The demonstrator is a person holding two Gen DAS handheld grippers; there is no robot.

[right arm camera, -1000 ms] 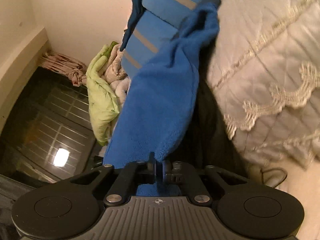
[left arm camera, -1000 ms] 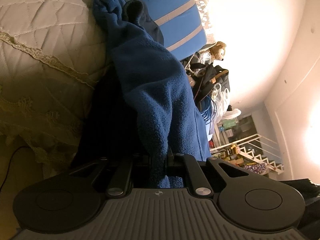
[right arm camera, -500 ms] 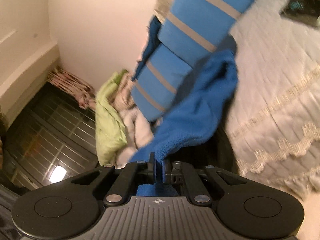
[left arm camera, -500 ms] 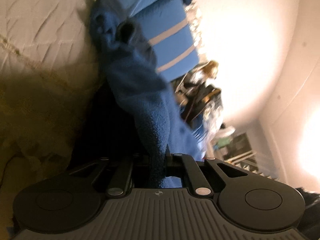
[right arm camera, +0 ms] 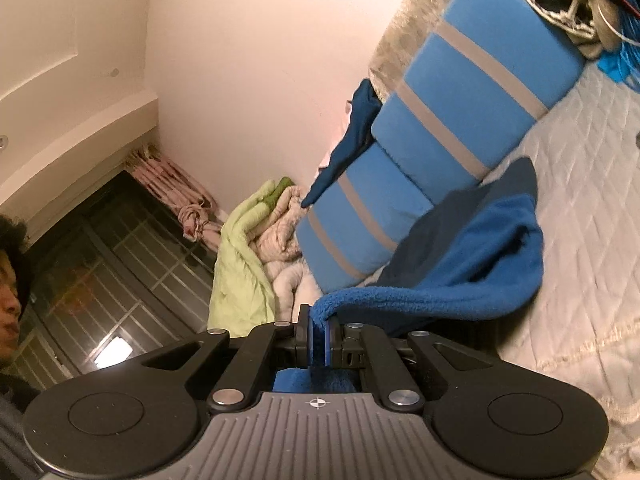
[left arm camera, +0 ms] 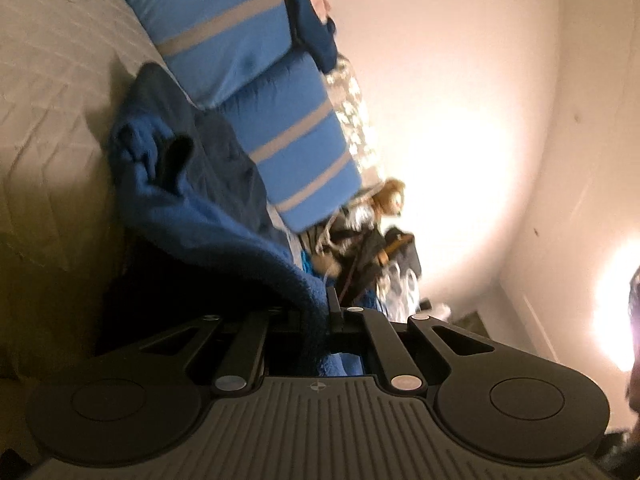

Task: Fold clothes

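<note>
A blue fleece garment [left arm camera: 208, 216] lies partly on the quilted cream bed [left arm camera: 52, 92] and stretches up to both grippers. My left gripper [left arm camera: 320, 316] is shut on one edge of it, lifted off the bed. My right gripper [right arm camera: 318, 340] is shut on another edge of the fleece garment [right arm camera: 460, 276], whose far end still rests on the bed [right arm camera: 592, 208] by the pillows. A darker blue cloth [right arm camera: 480, 204] lies under the fleece.
Blue pillows with grey stripes [right arm camera: 452, 128] stand along the wall [right arm camera: 256, 60]. A green and cream bedding pile [right arm camera: 256, 248] sits beyond them. A cluttered heap with a plush toy [left arm camera: 384, 204] lies past the pillows. A person's face [right arm camera: 10, 300] shows at the left edge.
Both grippers have lifted and swung toward the pillows with the fleece. The fleece now hangs flatter between them and the bed.
</note>
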